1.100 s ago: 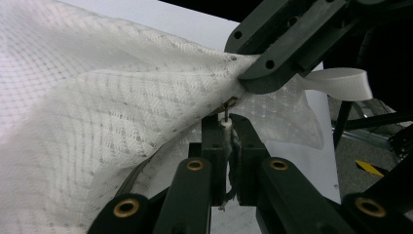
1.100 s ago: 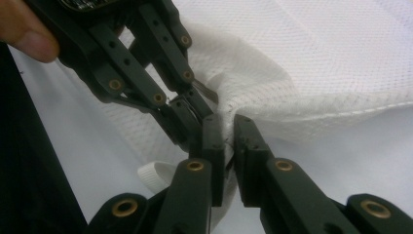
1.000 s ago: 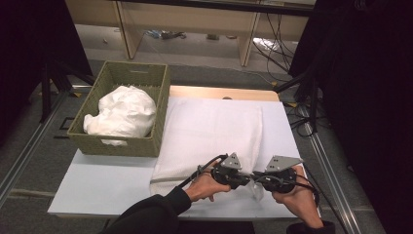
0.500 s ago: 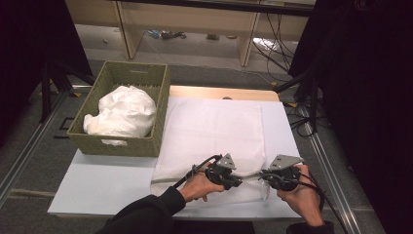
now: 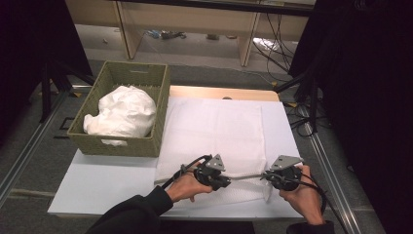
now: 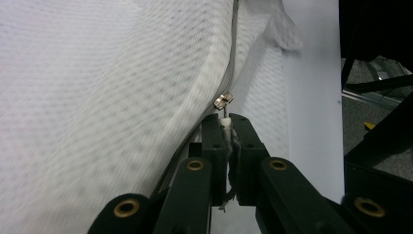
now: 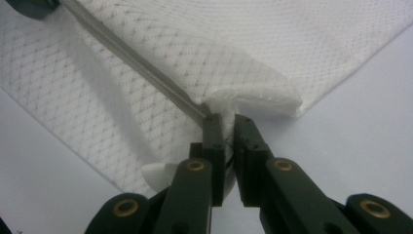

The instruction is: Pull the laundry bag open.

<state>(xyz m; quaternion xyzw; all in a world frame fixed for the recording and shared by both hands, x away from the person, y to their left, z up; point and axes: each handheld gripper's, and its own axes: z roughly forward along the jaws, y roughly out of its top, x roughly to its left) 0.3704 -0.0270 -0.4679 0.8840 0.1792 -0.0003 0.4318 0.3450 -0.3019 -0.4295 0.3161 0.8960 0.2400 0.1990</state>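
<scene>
While my right gripper (image 5: 267, 176) sits clamped on the near right corner of the white cover (image 5: 214, 131), my left gripper (image 5: 225, 181) has slid away from it along the near edge, toward the person's left. A second ago the 2 grippers were almost touching; now a stretch of grey zipper (image 5: 246, 176) shows taut between them.

In the left gripper view the jaws are pinched together on the zipper pull (image 6: 223, 101), with the pull's tab poking out just past the tips and the cover's seam running on ahead. In the right gripper view the jaws are closed on a bunched fold of cover right at the zipper's end, the zipper line leading off up and away from the tips.

I read this as the zip being worked along the near edge, only a short run covered so far, most of the edge left beyond my left gripper. Right holds the anchor, left does the travel.

Cover lies flat on the white table (image 5: 102, 183), ahead of both grippers. Wicker basket (image 5: 117, 144) with white stuffing (image 5: 124, 112) sits well off to the far left of my left gripper.
</scene>
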